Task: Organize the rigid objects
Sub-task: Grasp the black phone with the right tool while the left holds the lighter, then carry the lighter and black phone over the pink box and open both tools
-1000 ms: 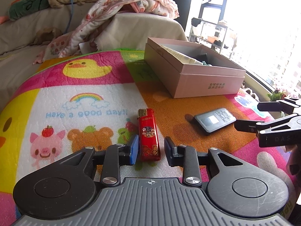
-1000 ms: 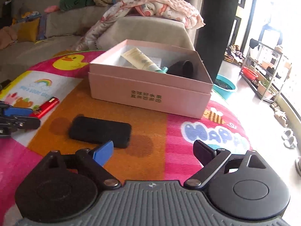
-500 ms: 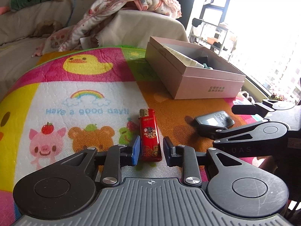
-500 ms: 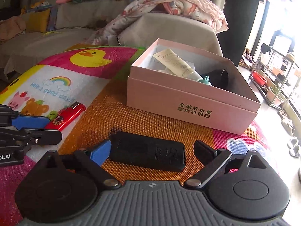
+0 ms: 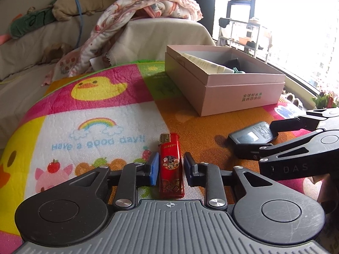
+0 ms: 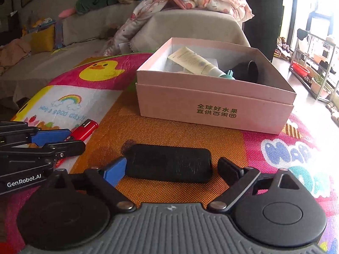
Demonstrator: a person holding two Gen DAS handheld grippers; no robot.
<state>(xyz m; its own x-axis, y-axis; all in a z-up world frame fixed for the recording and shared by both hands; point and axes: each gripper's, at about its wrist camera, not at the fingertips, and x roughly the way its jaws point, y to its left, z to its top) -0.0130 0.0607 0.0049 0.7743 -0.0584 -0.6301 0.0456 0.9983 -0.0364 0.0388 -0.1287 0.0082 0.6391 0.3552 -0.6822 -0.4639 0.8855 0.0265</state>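
A red lighter (image 5: pixel 171 165) lies on the colourful play mat between the fingers of my left gripper (image 5: pixel 171 167), which is open with small gaps on both sides. The lighter also shows in the right wrist view (image 6: pixel 84 130). A black flat device (image 6: pixel 169 166) lies crosswise between the fingers of my right gripper (image 6: pixel 172 169), which is open around it. The device shows in the left wrist view (image 5: pixel 251 136) with a small screen. An open pink box (image 6: pixel 214 108) stands behind, holding a cream tube (image 6: pixel 197 62) and a dark round object (image 6: pixel 246 72).
The play mat (image 5: pixel 95 114) covers a rounded table. A sofa with a floral blanket (image 5: pixel 146 12) stands behind it. A metal shelf rack (image 6: pixel 315 67) and bright windows are at the right. My right gripper's body (image 5: pixel 296 156) sits close to the right of the left one.
Both grippers have moved forward. The lighter now lies deeper between the left fingers. The black device now sits between the right fingers instead of ahead of them.
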